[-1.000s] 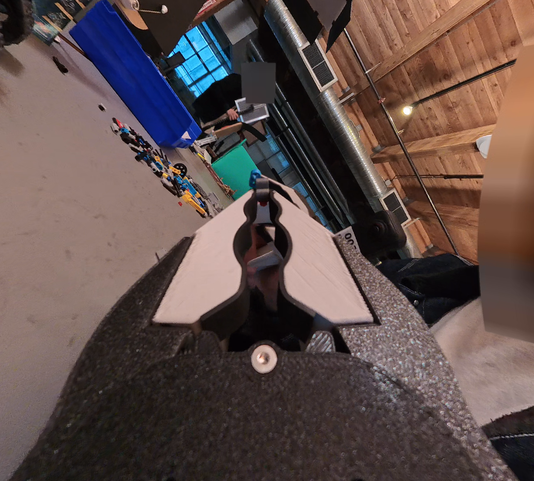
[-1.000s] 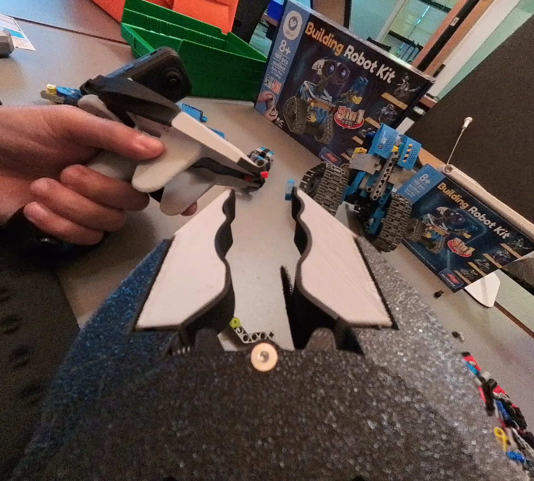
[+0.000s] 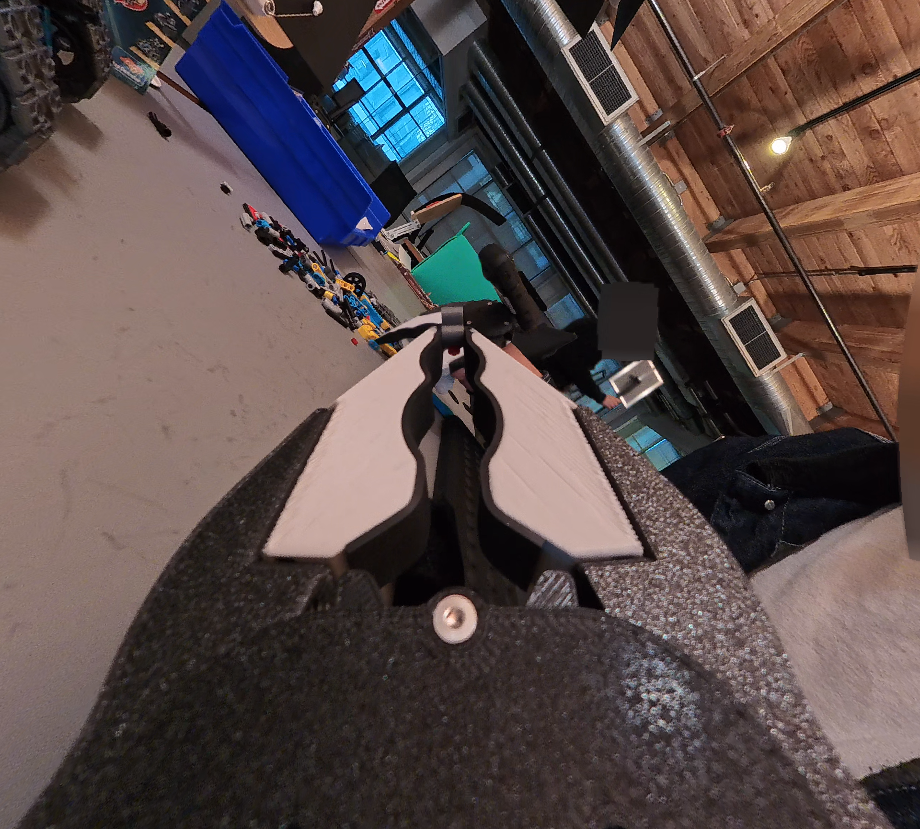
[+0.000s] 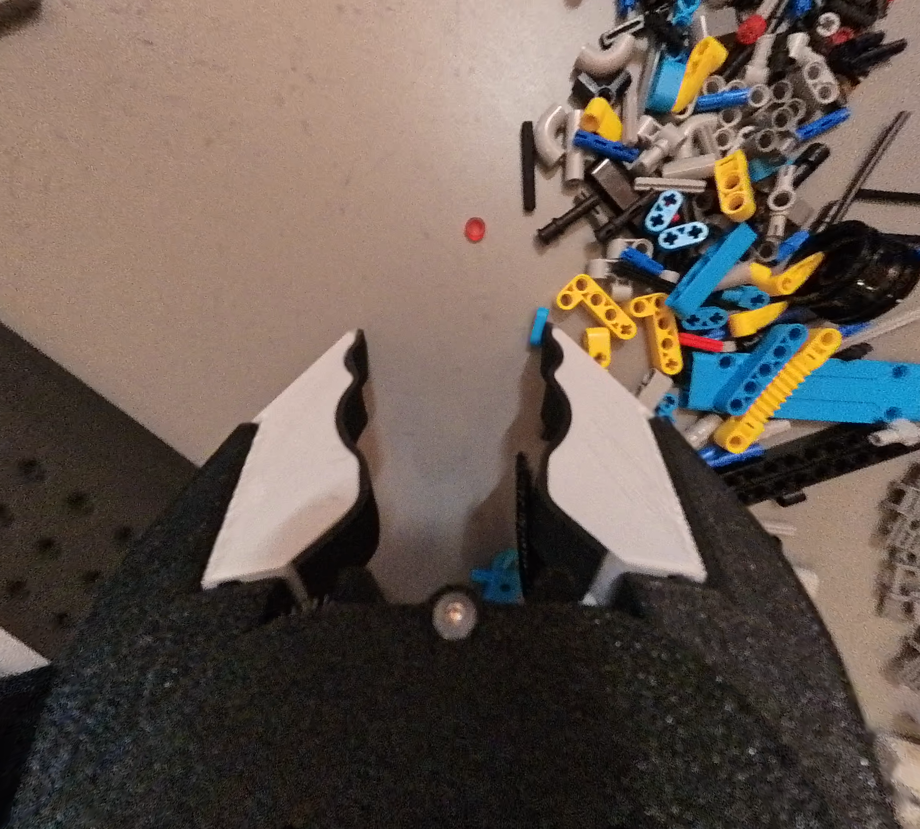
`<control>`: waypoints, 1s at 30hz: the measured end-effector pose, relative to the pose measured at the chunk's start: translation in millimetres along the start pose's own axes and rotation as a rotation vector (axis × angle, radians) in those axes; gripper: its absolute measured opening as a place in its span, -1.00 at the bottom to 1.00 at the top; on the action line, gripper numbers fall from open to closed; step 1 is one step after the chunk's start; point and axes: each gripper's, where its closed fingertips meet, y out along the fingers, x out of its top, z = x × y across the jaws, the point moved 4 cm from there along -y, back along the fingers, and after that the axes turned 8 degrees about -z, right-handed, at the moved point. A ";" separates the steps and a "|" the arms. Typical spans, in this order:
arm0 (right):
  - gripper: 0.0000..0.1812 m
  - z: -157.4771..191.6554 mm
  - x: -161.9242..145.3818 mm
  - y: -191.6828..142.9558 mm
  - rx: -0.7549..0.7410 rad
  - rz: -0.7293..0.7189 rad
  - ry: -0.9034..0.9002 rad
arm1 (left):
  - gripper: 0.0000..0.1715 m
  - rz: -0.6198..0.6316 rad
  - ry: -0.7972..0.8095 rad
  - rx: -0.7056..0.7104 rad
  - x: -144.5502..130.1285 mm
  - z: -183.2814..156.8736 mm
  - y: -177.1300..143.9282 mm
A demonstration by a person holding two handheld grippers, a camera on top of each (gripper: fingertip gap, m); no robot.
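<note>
Left gripper [image 3: 454, 337] lifted off the tabletop [image 3: 124, 382] and tilted, fingers pinched together on a small dark part [image 3: 452, 324] at the tips. Far beyond it, a blue bin [image 3: 279, 133] and a scatter of bricks [image 3: 323, 272]. Right gripper [image 4: 450, 339] pointed down over the tabletop [image 4: 249, 133], fingers spread wide, nothing between them. Just right of its right fingertip [image 4: 557, 347], a small blue piece [image 4: 538, 326] at the near edge of the brick pile [image 4: 722, 158]. Farther out, alone, a red stud [image 4: 474, 228].
</note>
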 end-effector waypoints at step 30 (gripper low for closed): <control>-0.87 4.2 -90.1 -61.7 -0.110 -0.121 0.086 | -0.93 0.038 0.137 0.130 -3.6 9.9 3.5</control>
